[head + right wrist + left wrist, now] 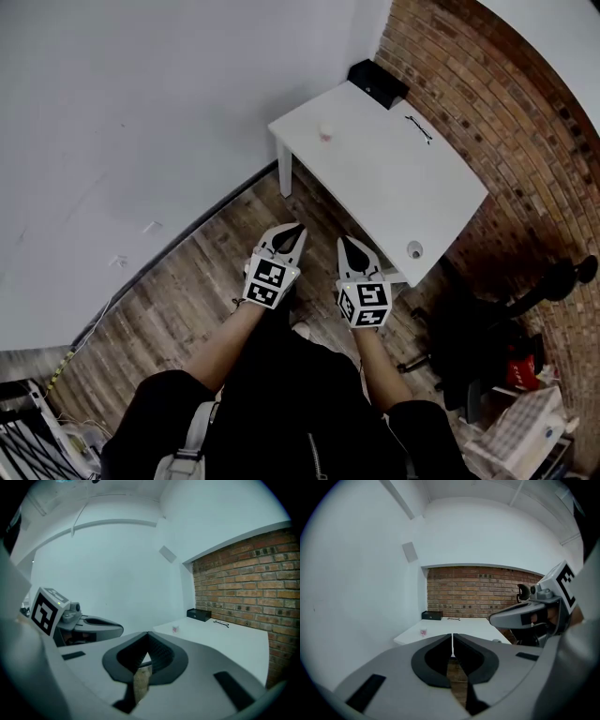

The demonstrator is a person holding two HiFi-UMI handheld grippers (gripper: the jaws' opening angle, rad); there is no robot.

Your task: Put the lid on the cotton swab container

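Observation:
The cotton swab container (324, 132) is a small pinkish cup standing on the white table (375, 178), towards its far left side. It also shows as a small cup (423, 632) in the left gripper view and the container (175, 628) in the right gripper view. Its round lid (413, 249) lies near the table's closest corner. My left gripper (298, 228) and right gripper (345, 242) are side by side over the wooden floor, short of the table. Both point towards it. The left gripper (452, 637) is shut with nothing in it, and so is the right gripper (147, 634).
A black box (378, 82) and a pair of glasses (419, 128) lie at the table's far end by the brick wall (525, 141). A black office chair (487, 328) stands right of the table. A white wall (141, 112) runs along the left.

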